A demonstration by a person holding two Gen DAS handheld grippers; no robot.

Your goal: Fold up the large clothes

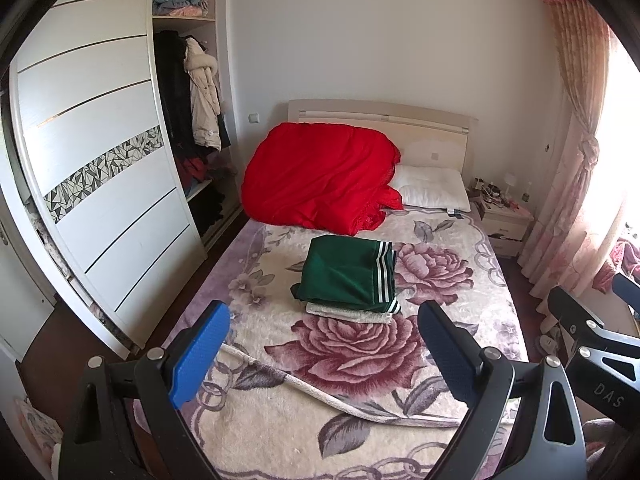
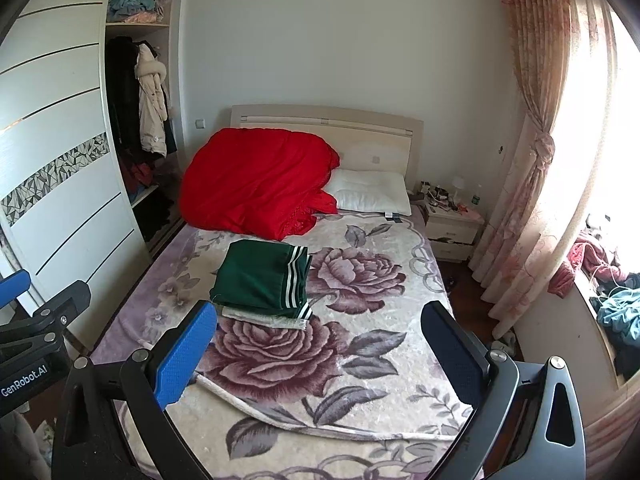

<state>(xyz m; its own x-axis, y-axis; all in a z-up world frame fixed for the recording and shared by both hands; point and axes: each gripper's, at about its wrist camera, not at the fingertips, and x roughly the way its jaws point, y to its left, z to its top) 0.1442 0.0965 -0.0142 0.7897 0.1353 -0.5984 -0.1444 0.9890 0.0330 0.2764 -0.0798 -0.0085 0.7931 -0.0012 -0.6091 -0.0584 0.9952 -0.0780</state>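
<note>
Green fabric with white side stripes: your folded green garment (image 1: 347, 275) lies near the middle of the bed (image 1: 460, 320), on the floral blanket (image 1: 352, 360). It sits squarely on top of a pale folded item (image 1: 349, 314), whose near edge shows just beneath it. The folded bundle is roughly rectangular, its long axis running from the foot of the bed toward the headboard (image 1: 380, 114). The striped edge (image 1: 383, 276) lies along that axis on the window side, pointing at the red quilt (image 1: 320, 174) at one end and at you at the other.

Your left tool (image 1: 324, 356) hangs over the foot end of the bed, well apart from the garment, its blue pads (image 1: 200, 356) spread wide with nothing between them. Your right tool (image 2: 320, 356) hangs alongside, likewise spread wide and carrying nothing; its frame shows at the right edge of the left wrist view.

A white cord (image 1: 320, 392) lies on the blanket between the tools and the stack, curving across the near rose pattern. The red quilt is heaped against the headboard on the wardrobe side, just beyond the garment. A white pillow (image 1: 434, 188) lies beside it. The wardrobe (image 1: 100, 160) stands open with coats hanging inside. A cluttered nightstand (image 1: 504, 220) and a pink curtain (image 1: 576, 160) occupy the window side.
</note>
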